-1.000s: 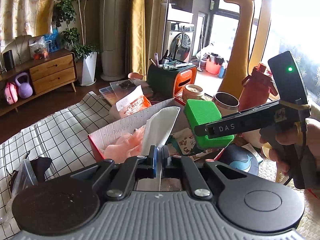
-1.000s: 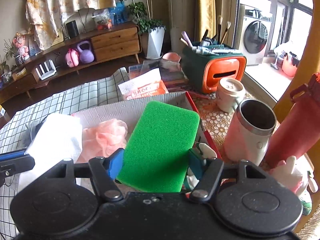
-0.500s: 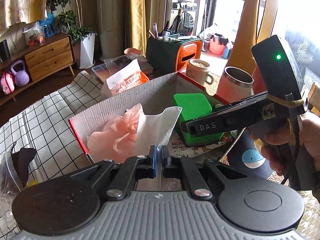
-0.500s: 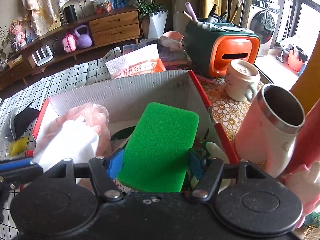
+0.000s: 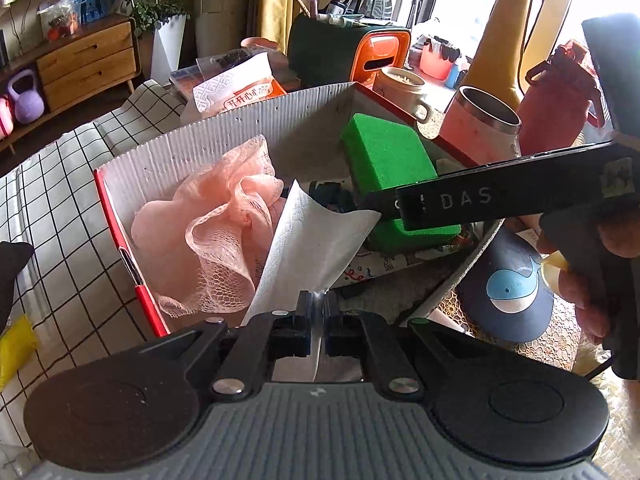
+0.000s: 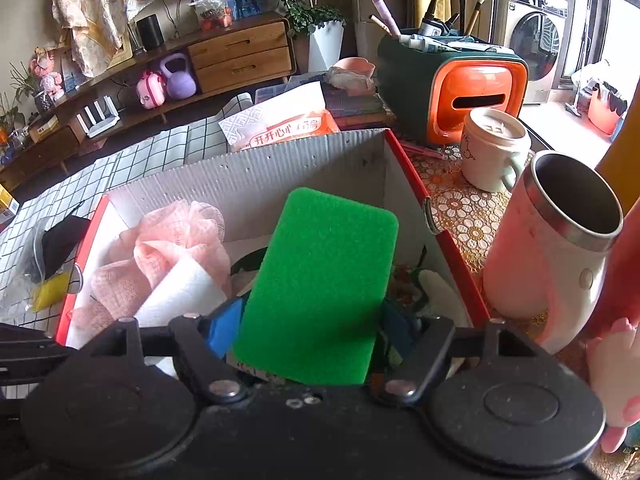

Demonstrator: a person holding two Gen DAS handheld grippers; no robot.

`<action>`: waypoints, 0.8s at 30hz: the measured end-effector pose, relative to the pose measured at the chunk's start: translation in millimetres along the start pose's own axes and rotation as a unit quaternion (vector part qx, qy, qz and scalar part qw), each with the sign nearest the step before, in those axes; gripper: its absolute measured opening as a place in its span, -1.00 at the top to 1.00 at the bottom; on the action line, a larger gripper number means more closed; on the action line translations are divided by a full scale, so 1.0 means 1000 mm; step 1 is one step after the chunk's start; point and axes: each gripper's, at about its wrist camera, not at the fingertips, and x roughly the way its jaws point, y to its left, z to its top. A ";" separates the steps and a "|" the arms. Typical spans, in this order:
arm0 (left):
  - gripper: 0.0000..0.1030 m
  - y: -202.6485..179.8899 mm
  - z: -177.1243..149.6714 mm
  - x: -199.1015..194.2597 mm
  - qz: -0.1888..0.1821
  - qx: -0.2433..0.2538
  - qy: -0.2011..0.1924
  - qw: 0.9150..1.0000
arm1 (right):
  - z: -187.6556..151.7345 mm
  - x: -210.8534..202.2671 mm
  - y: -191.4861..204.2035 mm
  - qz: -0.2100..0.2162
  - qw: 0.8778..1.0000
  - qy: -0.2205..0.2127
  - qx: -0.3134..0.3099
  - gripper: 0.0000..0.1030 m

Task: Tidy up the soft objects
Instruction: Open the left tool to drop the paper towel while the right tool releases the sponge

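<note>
Since a second ago both claws have come down into the cardboard box [image 6: 304, 160], so the green sponge [image 6: 324, 280] and the white paper towel [image 5: 316, 236] now sit below the box rim instead of above it.

The left claw [image 5: 319, 316] is pinched tight on the lower edge of the white paper towel; the sheet fans up and out from between the blue pads, its free part leaning against the pink mesh bath pouf [image 5: 216, 232] that lies in the left half of the box.

The right claw [image 6: 310, 332] is letting go: its jaws are opening, and the green sponge stands between them, tilted back. In the right wrist view a slim gap shows between the sponge's edges and the blue pad on one side and the darker pad on the other, so the pads no longer press it. The sponge's bottom rests in the right half of the box, on printed items on the box floor.

In the left wrist view the right claw's black arm crosses in front of the sponge, held by a hand [image 5: 592, 280] at the right edge.

Beside the box on the tabletop stand a steel-lined tumbler [image 6: 560, 240] and a white mug [image 6: 492, 152].
</note>
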 end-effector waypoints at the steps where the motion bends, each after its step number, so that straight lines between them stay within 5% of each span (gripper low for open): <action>1: 0.90 0.000 -0.001 0.001 0.001 0.000 0.001 1.000 | -0.001 -0.003 0.000 0.001 1.000 -0.002 0.001 -0.46; 14: 0.80 0.002 -0.010 -0.009 0.005 -0.016 -0.009 1.000 | -0.007 -0.033 0.008 0.007 1.000 -0.016 -0.017 -0.63; 17: 0.61 0.002 -0.012 -0.012 0.001 -0.021 -0.015 1.000 | -0.011 -0.040 0.008 0.005 1.000 -0.019 -0.017 -0.64; 21: -0.07 0.000 -0.015 -0.021 0.006 -0.024 -0.030 0.999 | -0.017 -0.052 0.006 0.012 1.000 -0.022 -0.012 -0.66; 24: -0.08 0.006 -0.017 -0.032 -0.012 -0.039 -0.039 0.998 | -0.020 -0.064 0.006 0.017 0.999 -0.030 -0.013 -0.69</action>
